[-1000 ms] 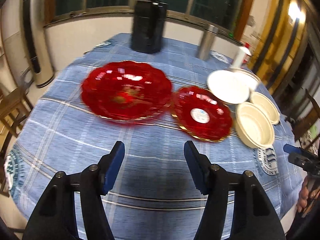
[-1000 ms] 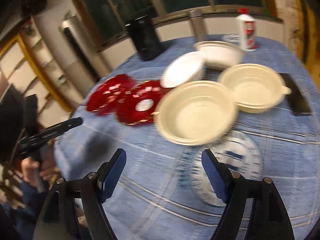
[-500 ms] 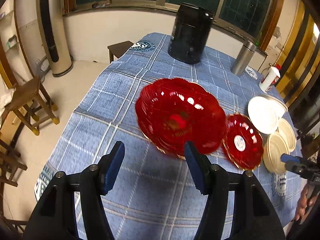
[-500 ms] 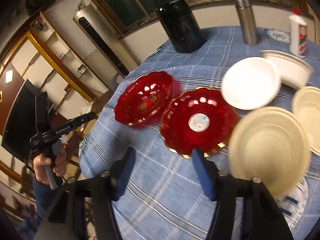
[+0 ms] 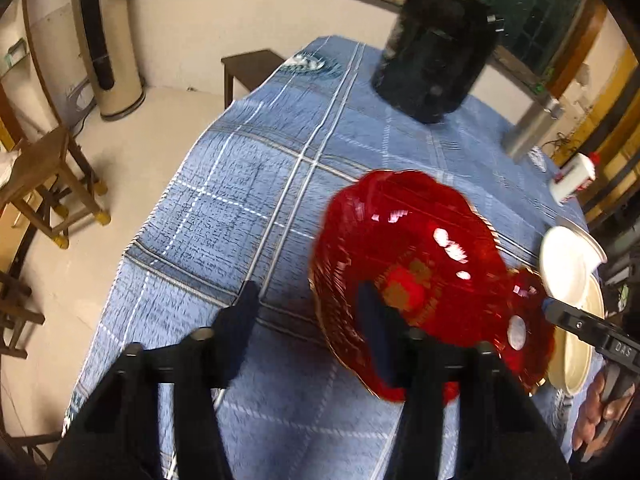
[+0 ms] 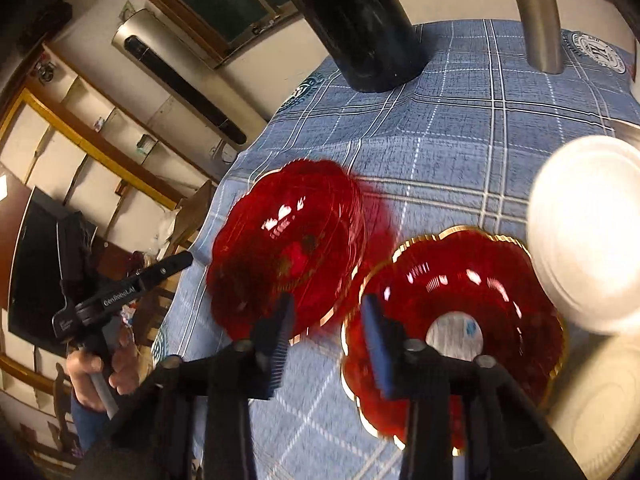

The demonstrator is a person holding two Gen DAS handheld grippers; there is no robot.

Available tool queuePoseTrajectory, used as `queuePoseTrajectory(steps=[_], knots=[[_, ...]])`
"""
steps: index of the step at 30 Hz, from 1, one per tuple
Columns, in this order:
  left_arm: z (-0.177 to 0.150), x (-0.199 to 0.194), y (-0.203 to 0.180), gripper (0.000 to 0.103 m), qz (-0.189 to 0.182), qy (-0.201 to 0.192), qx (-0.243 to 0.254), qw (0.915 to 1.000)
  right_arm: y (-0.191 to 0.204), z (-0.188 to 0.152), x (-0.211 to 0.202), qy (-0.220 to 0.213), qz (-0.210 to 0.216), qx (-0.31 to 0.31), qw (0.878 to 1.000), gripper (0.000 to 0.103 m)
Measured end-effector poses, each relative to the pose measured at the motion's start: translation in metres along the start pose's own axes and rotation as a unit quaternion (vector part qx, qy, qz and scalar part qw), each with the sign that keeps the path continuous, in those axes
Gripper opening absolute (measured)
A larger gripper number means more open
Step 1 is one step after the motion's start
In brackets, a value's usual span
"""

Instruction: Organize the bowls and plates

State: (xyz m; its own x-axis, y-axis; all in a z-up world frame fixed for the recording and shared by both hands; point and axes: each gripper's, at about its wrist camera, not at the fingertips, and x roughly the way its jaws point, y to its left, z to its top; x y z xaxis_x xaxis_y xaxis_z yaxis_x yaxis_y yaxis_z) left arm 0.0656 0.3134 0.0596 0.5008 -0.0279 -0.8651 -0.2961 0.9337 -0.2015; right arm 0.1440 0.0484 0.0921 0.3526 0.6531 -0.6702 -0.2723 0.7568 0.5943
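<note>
A large red glass plate (image 5: pixel 404 256) lies on the blue checked tablecloth (image 5: pixel 256 184), with a smaller gold-rimmed red plate (image 5: pixel 524 320) to its right. A white plate (image 5: pixel 562 266) and a cream bowl (image 5: pixel 576 356) lie beyond. My left gripper (image 5: pixel 308 320) is open and empty, its right finger over the large plate's near rim. In the right wrist view my right gripper (image 6: pixel 326 332) is open and empty, above the gap between the large red plate (image 6: pixel 284 248) and the small red plate (image 6: pixel 456 312). The white plate (image 6: pixel 588 232) is at the right.
A black cylindrical appliance (image 5: pixel 432 48) and a steel flask (image 5: pixel 532 128) stand at the table's far side, with a white bottle (image 5: pixel 572 178) at the right. Wooden stools (image 5: pixel 44 184) stand on the floor left of the table. A cream bowl (image 6: pixel 600 408) sits at the lower right.
Both grippers have swung left and closer to the red plates. The left gripper now overlaps the large plate's rim. The right gripper's jaws have narrowed somewhat and the cream bowls have slid out of its view.
</note>
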Motion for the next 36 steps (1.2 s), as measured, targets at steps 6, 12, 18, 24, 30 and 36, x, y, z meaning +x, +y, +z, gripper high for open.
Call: queuePoseTrajectory(steps=[6, 12, 18, 24, 30, 36], knots=[[0.007, 0.022, 0.008, 0.036, -0.03, 0.01, -0.013, 0.9994, -0.001, 0.012, 0.021, 0.007, -0.029, -0.006, 1.0, 0.03], [0.01, 0.038, -0.004, 0.019, -0.015, 0.016, 0.002, 0.9998, -0.011, 0.02, 0.039, 0.017, -0.033, 0.005, 0.999, 0.016], [0.006, 0.043, -0.012, 0.014, 0.012, 0.003, 0.021, 0.9997, -0.01, 0.021, 0.05, 0.014, -0.044, 0.001, 0.999, 0.007], [-0.01, 0.032, -0.009, 0.014, 0.024, -0.003, 0.024, 0.9994, -0.003, 0.012, 0.052, 0.017, -0.042, -0.005, 0.999, 0.007], [-0.051, 0.002, 0.004, 0.014, 0.028, -0.011, 0.026, 0.9992, 0.011, -0.018, 0.045, 0.034, -0.026, -0.022, 0.999, 0.007], [-0.099, -0.025, 0.009, 0.014, 0.037, -0.019, 0.025, 0.9988, 0.025, -0.061, 0.034, 0.046, -0.013, -0.048, 0.998, 0.007]])
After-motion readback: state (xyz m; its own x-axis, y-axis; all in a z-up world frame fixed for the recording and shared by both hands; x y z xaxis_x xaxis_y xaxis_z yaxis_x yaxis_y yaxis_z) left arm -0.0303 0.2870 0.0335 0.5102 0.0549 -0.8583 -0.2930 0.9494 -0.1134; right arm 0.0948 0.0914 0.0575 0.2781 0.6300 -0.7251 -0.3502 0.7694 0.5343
